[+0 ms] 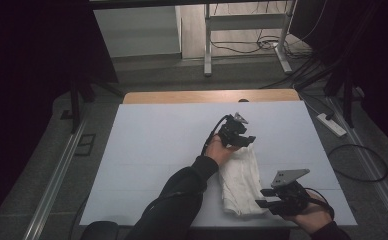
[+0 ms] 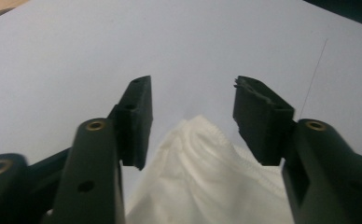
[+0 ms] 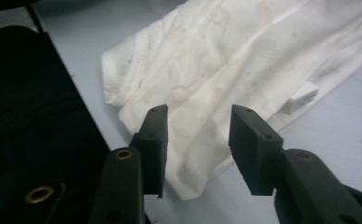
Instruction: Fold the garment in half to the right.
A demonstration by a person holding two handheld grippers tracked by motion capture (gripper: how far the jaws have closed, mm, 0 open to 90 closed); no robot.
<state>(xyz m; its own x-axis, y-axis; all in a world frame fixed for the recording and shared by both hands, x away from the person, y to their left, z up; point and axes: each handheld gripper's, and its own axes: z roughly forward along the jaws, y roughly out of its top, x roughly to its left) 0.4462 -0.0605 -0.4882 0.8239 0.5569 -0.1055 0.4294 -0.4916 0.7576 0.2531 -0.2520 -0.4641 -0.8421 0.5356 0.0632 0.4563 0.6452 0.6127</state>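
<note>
A folded white garment [image 1: 240,182] lies on the pale tabletop [image 1: 147,145], toward the near edge and right of centre, forming a long, narrow bundle that runs away from the person. Its cloth is cream-white and creased, with a stitched hem along one edge and faint wrinkles across its top layer; a small white tag sticks out at one side. The left gripper [image 1: 245,141] hovers at the garment's far end, its jaws apart with nothing pinched. The right gripper [image 1: 261,197] sits at the near end, jaws likewise parted above the cloth.
</note>
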